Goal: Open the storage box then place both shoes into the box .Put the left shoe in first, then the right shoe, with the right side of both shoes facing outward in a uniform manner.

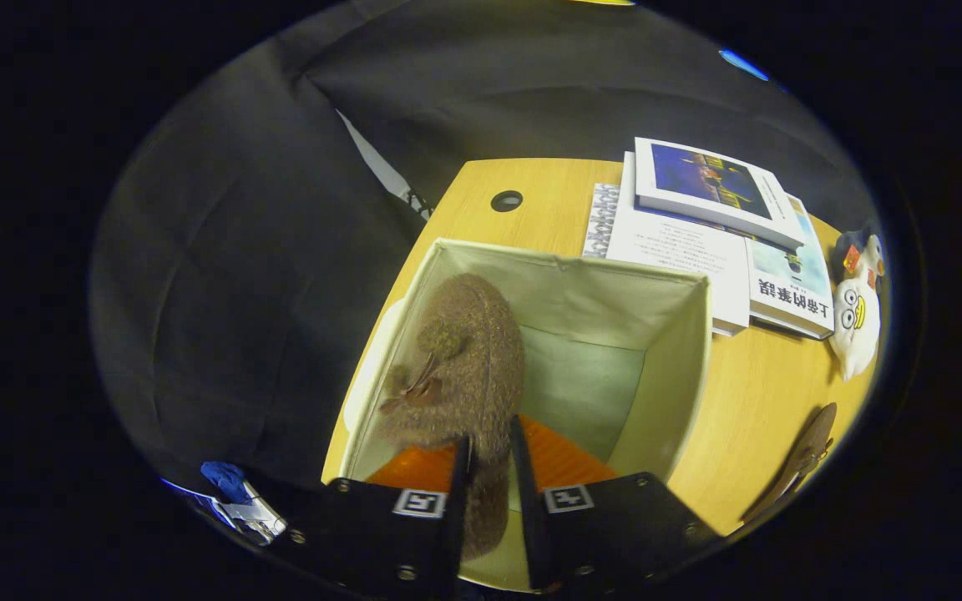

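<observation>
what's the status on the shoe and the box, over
Hand-held gripper shut on brown fuzzy shoe, holding it inside the open storage box. Box floor beside it bare. Second shoe on the table, beyond the box.

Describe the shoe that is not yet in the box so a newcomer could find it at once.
Start at the wooden table and its open cream fabric box, where the tongs grip a fuzzy brown shoe. The second shoe lies on the tabletop beyond the box's far side, below the white plush toy. It is the lone brown thing there.
</observation>
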